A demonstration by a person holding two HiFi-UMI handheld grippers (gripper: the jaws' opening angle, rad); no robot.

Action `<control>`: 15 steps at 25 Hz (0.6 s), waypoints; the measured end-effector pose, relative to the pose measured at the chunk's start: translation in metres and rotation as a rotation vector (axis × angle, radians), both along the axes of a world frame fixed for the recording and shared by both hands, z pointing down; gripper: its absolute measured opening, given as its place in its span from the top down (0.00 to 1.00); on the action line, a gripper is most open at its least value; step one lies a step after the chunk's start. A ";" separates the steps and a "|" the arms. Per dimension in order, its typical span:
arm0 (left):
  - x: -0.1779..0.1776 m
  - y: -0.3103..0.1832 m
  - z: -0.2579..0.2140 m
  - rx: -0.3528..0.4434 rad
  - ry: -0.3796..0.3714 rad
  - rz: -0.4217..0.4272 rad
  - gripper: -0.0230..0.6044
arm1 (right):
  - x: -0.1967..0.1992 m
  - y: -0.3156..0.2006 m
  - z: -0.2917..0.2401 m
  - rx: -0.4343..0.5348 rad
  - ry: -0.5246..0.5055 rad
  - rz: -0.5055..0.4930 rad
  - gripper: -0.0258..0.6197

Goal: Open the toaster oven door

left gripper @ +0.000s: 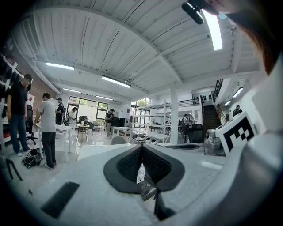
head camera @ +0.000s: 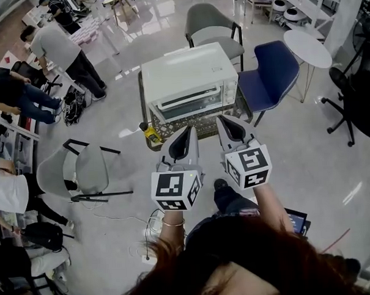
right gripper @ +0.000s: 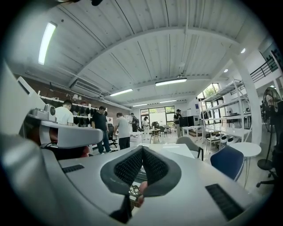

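Note:
A white toaster oven (head camera: pixel 190 81) stands on a low lattice crate (head camera: pixel 196 122) on the floor, its glass door (head camera: pixel 189 104) facing me and closed. In the head view my left gripper (head camera: pixel 185 133) and right gripper (head camera: pixel 228 120) are held side by side just in front of the crate, below the door, and touch nothing. Both point level toward the oven. In the left gripper view the left gripper (left gripper: pixel 142 146) has its pads meeting with nothing between them. The right gripper (right gripper: pixel 142 148) is likewise shut and empty, and the oven's white top (right gripper: pixel 179 151) lies beyond it.
Behind the oven are a grey chair (head camera: pixel 213 26) and, at right, a blue chair (head camera: pixel 270 73) and a round white table (head camera: pixel 307 47). A grey chair (head camera: pixel 82 173) lies tipped at left. A yellow object (head camera: pixel 151 134) sits by the crate. People stand at far left.

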State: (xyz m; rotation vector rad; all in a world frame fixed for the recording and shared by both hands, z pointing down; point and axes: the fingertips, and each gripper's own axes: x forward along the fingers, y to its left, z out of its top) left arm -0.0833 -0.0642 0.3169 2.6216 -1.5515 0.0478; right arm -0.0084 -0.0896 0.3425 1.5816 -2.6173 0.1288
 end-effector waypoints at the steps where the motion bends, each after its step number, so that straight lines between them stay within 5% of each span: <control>1: 0.001 -0.005 0.000 -0.002 0.000 -0.001 0.94 | 0.001 -0.005 0.001 -0.003 -0.001 -0.005 0.96; 15: 0.004 -0.051 0.010 -0.030 0.005 -0.014 0.94 | -0.004 -0.056 0.028 -0.071 0.019 -0.042 0.96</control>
